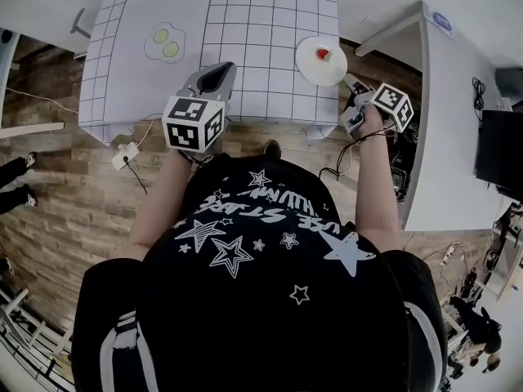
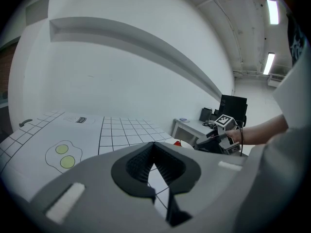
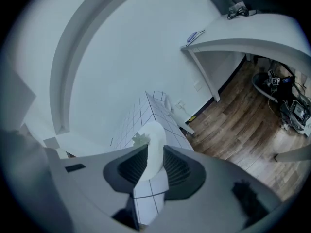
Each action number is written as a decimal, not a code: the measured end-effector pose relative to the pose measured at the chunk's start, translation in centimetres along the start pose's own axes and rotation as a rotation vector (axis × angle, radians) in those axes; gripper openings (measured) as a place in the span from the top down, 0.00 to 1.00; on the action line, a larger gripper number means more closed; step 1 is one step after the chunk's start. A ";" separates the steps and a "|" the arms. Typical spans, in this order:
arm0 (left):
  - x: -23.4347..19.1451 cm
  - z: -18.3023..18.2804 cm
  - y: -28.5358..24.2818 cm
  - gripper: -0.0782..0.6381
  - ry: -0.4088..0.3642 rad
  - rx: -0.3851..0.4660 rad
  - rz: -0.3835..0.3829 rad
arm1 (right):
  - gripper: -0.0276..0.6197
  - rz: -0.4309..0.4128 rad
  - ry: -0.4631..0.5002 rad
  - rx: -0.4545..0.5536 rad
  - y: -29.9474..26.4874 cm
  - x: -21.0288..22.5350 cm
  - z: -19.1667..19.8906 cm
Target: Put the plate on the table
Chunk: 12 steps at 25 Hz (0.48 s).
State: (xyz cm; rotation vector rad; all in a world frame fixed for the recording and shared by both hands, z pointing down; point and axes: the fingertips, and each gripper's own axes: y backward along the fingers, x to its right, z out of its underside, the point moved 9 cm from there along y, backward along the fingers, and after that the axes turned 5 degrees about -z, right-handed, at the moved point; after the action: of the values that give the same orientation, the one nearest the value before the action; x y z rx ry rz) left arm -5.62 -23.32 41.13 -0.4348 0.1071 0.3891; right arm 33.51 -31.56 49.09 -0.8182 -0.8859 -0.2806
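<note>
Set-down step, release pending.
At 11 o'clock, left hand-held gripper (image 2: 154,154) pressed together, empty; at 1 o'clock, right hand-held gripper (image 3: 154,163) pinching plate (image 1: 320,62) rim over surface (image 1: 253,23) corner (contact unclear). Next, judged: lower flat, spread jaws, withdraw.
</note>
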 end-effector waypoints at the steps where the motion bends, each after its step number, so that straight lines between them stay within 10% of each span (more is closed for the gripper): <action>1: -0.4 0.0 0.4 0.88 -0.003 0.003 0.008 | 0.79 -0.002 -0.001 0.015 0.3 -0.4 0.4; 12: -5.1 1.5 6.0 0.88 0.006 0.018 0.079 | 0.86 -0.095 0.011 0.080 1.4 -7.6 9.0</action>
State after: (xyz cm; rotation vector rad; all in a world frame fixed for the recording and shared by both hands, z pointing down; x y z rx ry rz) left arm -12.68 -19.38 41.12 -0.4154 0.1342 0.4643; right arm 24.42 -24.80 45.70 -0.7015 -0.9214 -0.3303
